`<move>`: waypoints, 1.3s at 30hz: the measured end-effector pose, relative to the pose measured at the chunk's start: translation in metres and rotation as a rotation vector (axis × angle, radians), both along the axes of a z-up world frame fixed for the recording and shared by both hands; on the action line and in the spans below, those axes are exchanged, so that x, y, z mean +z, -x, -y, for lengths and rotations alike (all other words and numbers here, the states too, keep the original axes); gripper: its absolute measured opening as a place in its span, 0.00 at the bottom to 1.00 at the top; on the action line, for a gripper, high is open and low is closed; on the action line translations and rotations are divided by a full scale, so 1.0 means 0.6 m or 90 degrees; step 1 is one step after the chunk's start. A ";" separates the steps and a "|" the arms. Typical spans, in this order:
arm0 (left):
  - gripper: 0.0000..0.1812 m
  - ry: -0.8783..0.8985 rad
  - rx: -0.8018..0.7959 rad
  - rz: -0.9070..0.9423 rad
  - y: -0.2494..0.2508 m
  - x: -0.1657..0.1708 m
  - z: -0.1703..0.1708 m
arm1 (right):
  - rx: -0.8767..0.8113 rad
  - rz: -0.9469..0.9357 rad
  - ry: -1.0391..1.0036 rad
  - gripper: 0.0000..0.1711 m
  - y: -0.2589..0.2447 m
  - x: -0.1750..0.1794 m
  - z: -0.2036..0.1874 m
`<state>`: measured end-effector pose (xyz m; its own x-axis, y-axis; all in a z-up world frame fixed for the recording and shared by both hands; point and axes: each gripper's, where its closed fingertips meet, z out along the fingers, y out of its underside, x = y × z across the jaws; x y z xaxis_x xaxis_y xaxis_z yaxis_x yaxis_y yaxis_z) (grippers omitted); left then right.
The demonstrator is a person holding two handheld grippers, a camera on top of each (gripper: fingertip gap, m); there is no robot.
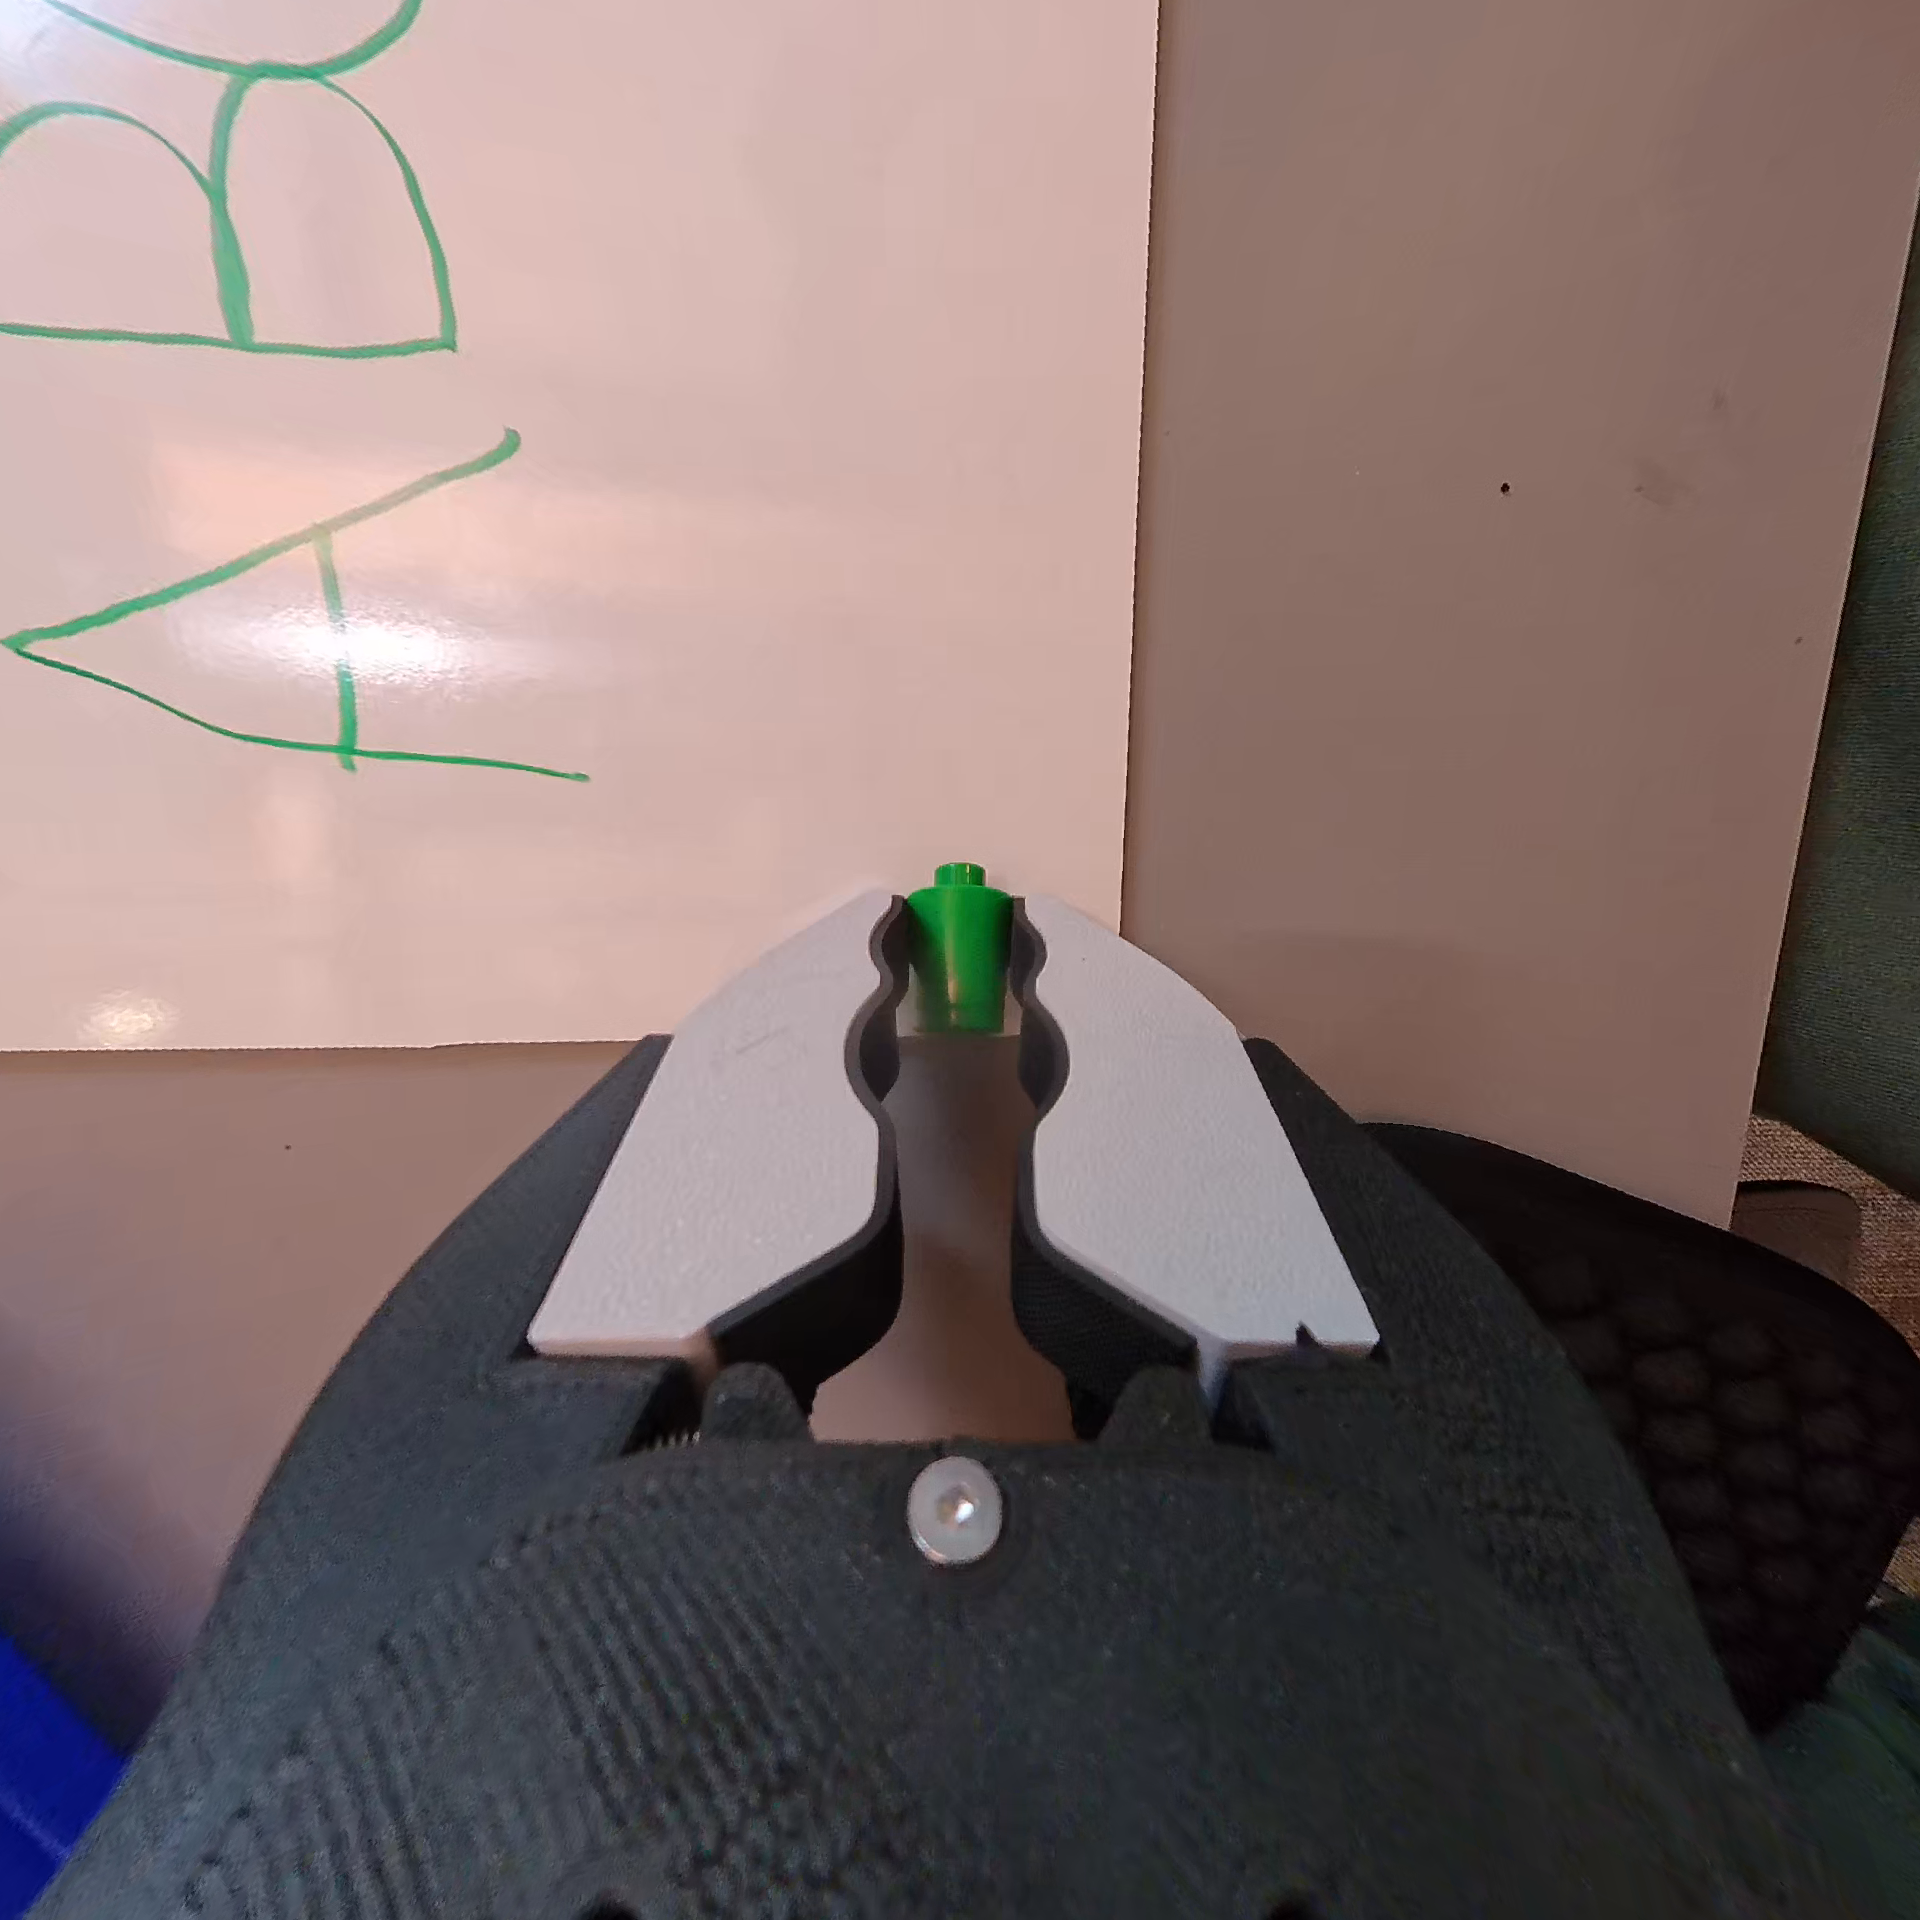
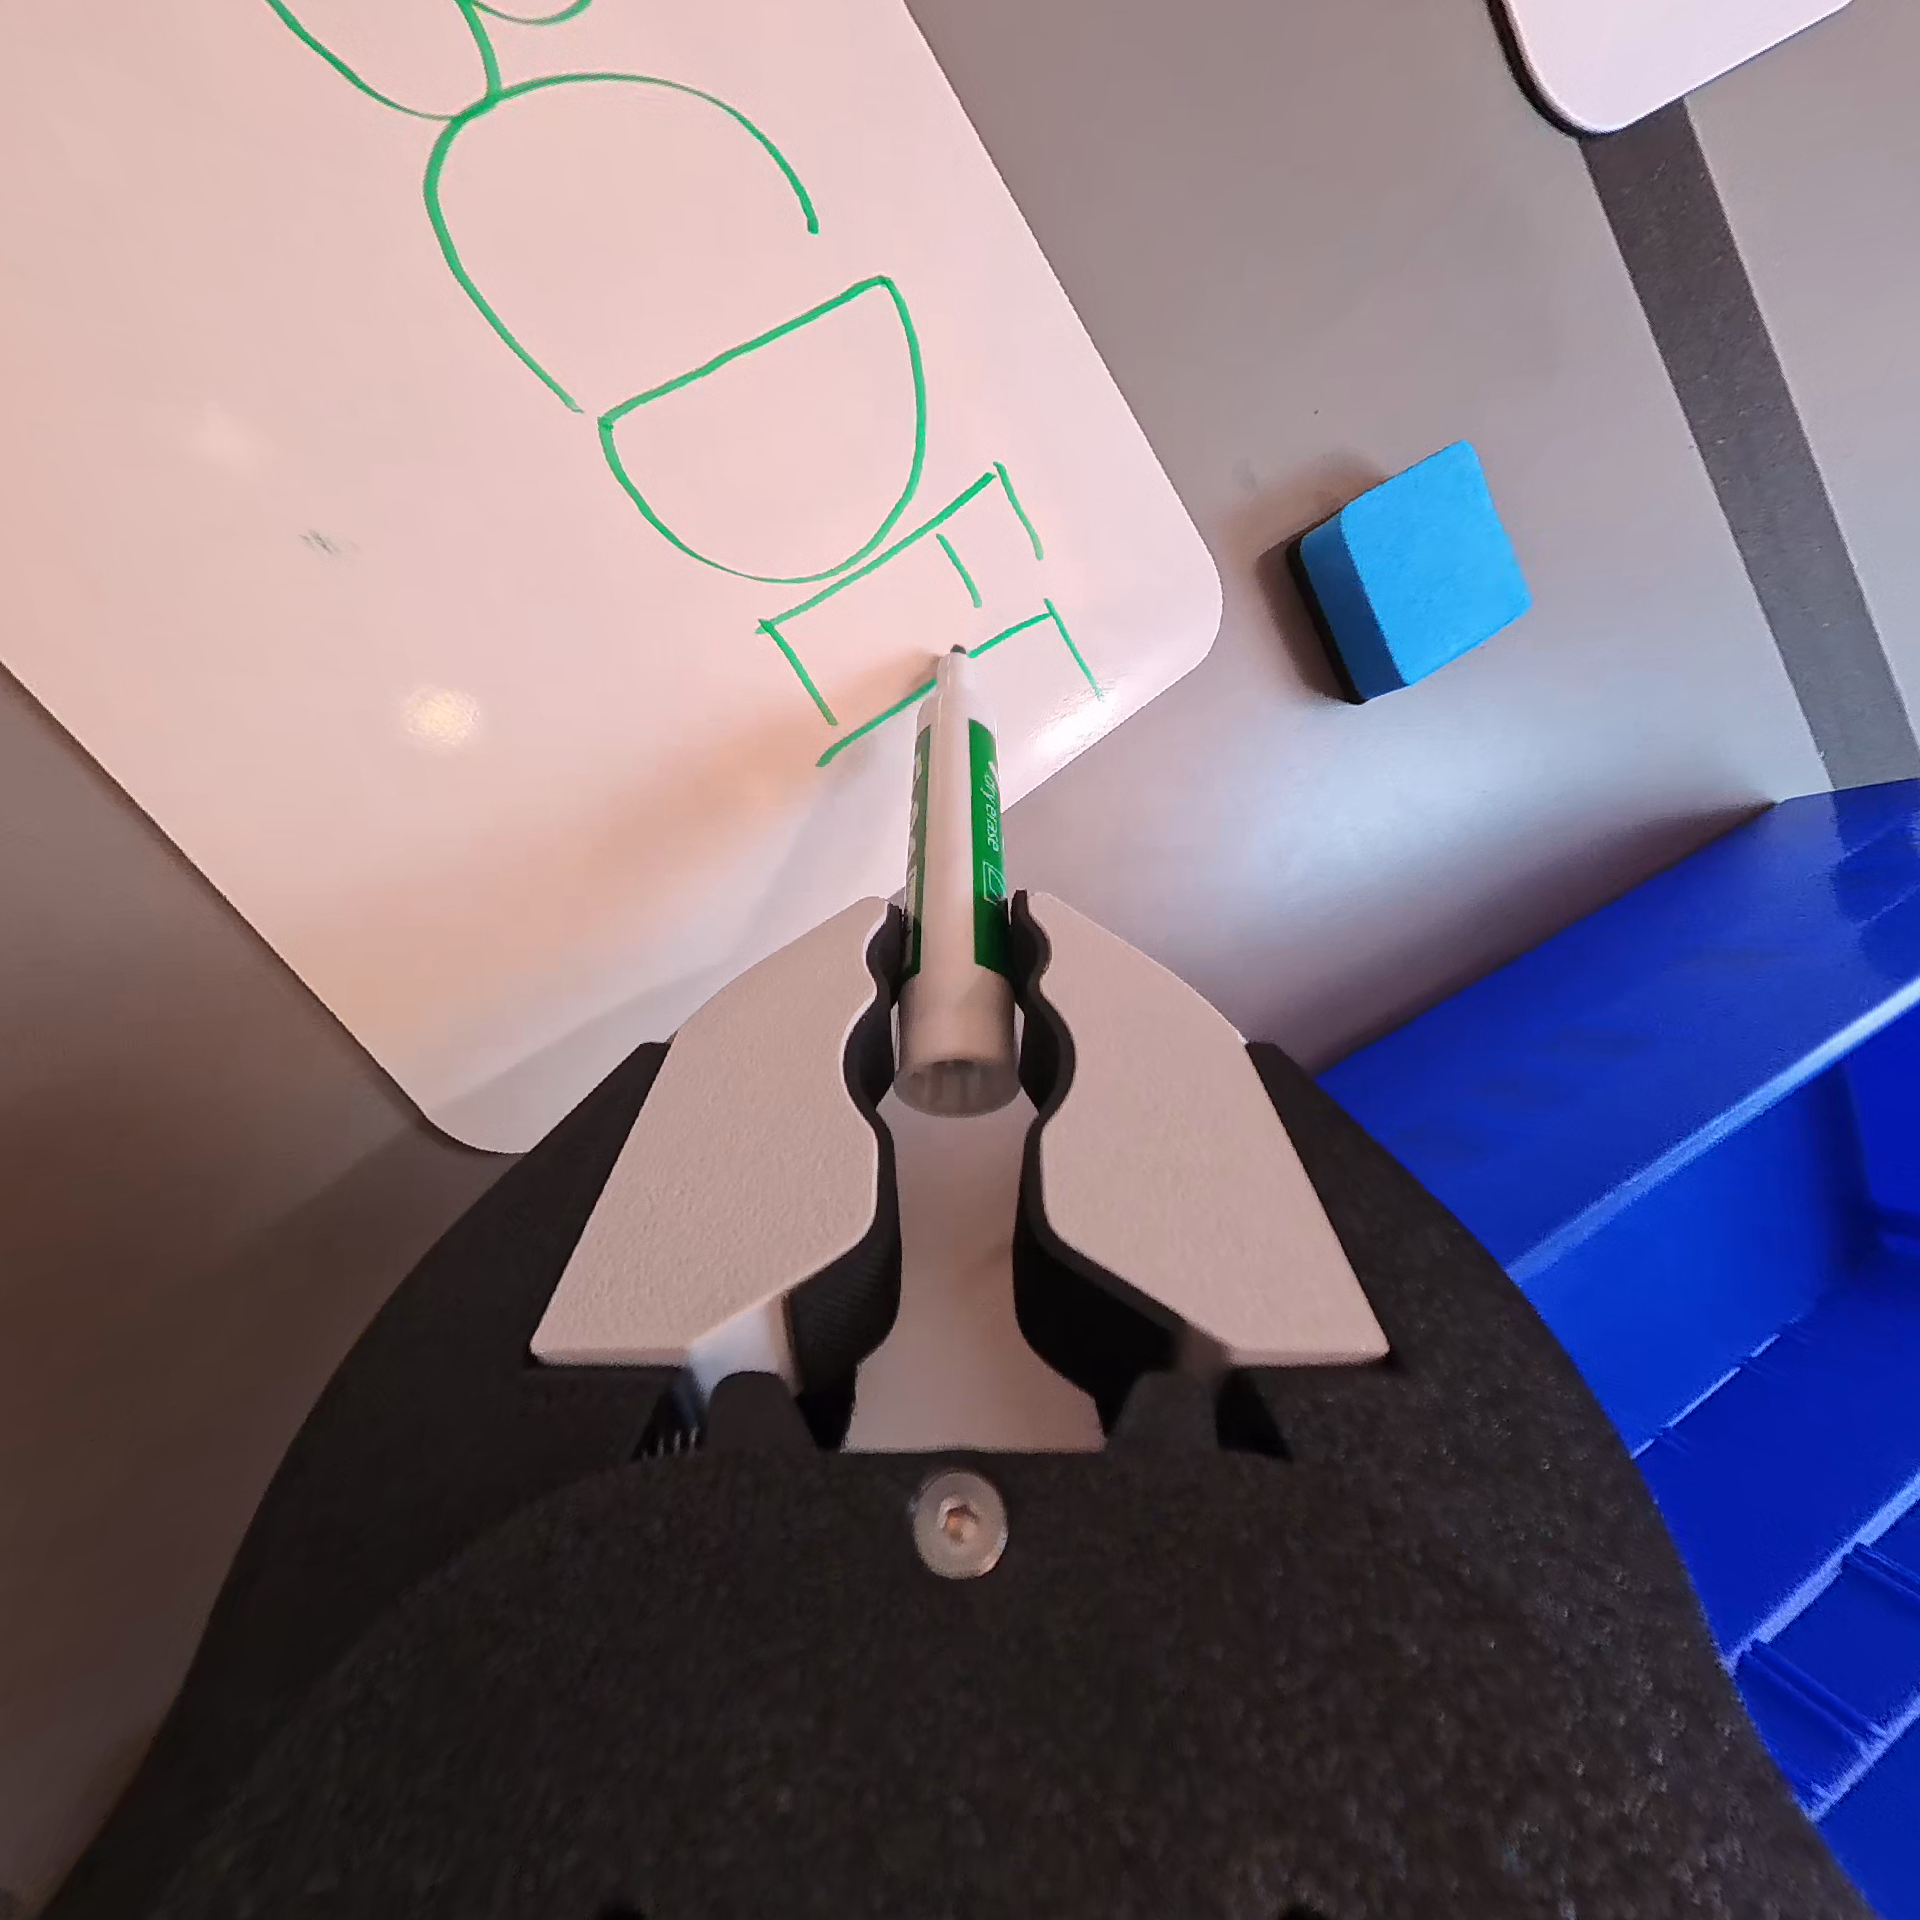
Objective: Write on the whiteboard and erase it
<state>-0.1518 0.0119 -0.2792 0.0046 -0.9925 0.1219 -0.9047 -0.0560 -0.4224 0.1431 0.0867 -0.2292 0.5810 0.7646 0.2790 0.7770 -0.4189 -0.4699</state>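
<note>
A white whiteboard [image 2: 312,468] lies flat on a grey table and bears green hand-drawn letters. My right gripper [image 2: 954,935] is shut on a white and green marker [image 2: 951,831]. The marker's tip touches the board near its rounded corner, at the last green letter. My left gripper [image 1: 958,925] is shut on the green marker cap [image 1: 958,961] and holds it over the board's near corner [image 1: 727,520]. A blue eraser block [image 2: 1413,571] with a black underside lies on the table to the right of the board.
A blue plastic bin [image 2: 1662,1195] stands close on the right of my right gripper. A second white board's corner [image 2: 1662,52] shows at the top right. The grey table [image 1: 1455,623] ends at the right, with a dark mesh chair [image 1: 1714,1403] beyond it. Some 30 cm of space lies between my two pairs of fingers. The blue eraser block [image 2: 1413,571] is closer to my right gripper, around 15 cm from its tips; the left tips are 40 cm off.
</note>
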 end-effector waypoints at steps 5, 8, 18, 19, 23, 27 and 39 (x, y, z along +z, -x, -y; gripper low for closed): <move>0.10 0.001 0.000 0.000 0.000 0.000 0.000 | -0.006 0.007 0.005 0.12 -0.009 -0.002 0.002; 0.10 0.001 0.000 0.000 0.000 0.000 0.000 | -0.011 0.016 0.006 0.12 -0.019 -0.003 0.004; 0.10 -0.001 0.001 -0.002 0.000 -0.001 0.000 | -0.032 0.024 0.000 0.12 -0.043 0.001 0.008; 0.10 -0.002 0.001 -0.002 0.000 -0.001 0.000 | -0.034 0.021 -0.003 0.12 -0.044 0.004 0.008; 0.11 -0.005 -0.002 0.001 -0.001 -0.001 0.000 | -0.041 -0.035 -0.045 0.12 -0.039 0.040 0.003; 0.10 0.003 -0.010 0.016 -0.001 0.000 0.003 | -0.010 -0.149 -0.112 0.12 -0.022 0.089 0.008; 0.10 -0.191 0.071 0.122 -0.058 0.053 -0.068 | 0.268 -0.325 -0.149 0.12 0.125 0.094 0.059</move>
